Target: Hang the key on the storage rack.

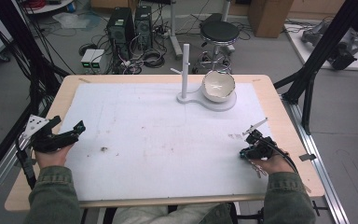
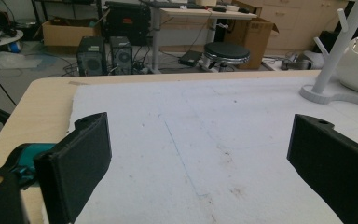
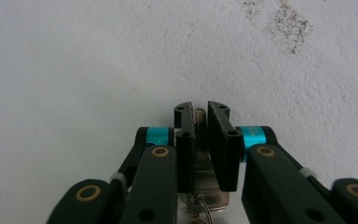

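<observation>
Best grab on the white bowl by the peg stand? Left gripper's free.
Take the bowl by its near rim, one jaw inside and one outside. Its mouth tips up toward the person, so that thin edge is exposed. Come from the front and above, since the post crowds its left side. Use the open left gripper; the right gripper is shut on a metal piece.

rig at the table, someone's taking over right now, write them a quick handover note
Right gripper: jaws shut on a small metal piece with a ring, likely a key, low over the white mat at its right side.
Left gripper: open, empty, at the mat's left edge.
White bowl sits on the base of the peg stand at the far side.
Done: key gripped.
Left: probably hanging it on a stand peg; nothing hangs there yet.
</observation>
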A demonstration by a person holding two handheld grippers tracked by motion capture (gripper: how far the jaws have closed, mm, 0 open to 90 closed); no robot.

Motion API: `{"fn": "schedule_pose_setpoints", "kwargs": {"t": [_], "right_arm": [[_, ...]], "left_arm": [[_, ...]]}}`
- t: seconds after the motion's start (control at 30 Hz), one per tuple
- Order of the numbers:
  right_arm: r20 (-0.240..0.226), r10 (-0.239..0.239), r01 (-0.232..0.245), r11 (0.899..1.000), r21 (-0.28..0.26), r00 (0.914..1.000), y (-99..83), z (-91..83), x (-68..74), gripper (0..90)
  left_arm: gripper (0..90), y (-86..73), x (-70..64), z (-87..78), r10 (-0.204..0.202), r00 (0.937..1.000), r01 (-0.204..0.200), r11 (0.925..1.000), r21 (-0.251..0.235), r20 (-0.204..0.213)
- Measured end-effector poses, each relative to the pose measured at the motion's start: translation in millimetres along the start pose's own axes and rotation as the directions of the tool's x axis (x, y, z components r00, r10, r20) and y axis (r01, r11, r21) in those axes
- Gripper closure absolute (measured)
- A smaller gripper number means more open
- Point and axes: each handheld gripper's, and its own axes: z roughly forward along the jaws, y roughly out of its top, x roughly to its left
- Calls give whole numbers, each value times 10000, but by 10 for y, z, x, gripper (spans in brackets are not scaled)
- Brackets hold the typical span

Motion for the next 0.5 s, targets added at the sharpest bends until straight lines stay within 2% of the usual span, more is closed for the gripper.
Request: {"fn": "schedule_pose_setpoints", "kwargs": {"t": [0.17, 0.2, 0.23, 0.27, 0.5], "right_arm": [[117, 300, -298, 9994, -181, 9995, -11, -7, 10, 829], [338, 314, -302, 9989, -347, 9989, -16, -12, -5, 829], [353, 402, -389, 9985, -377, 9986, -18, -17, -9, 829], [200, 584, -575, 9974, -436, 9981, -25, -31, -17, 829], [-321, 850, -886, 9865, -1378, 9959, -60, -132, -54, 829]], "left_arm": [[67, 1, 5, 0, -25, 10000, 25, 10000, -50, -14], [67, 0, 5, 0, -23, 10000, 23, 10000, -44, -22], [66, 0, 6, 1, -22, 10000, 22, 10000, -38, -26], [67, -1, 7, 1, -16, 10000, 16, 10000, -36, -26], [67, 0, 6, 2, -11, 10000, 10, 10000, -59, -34]]}}
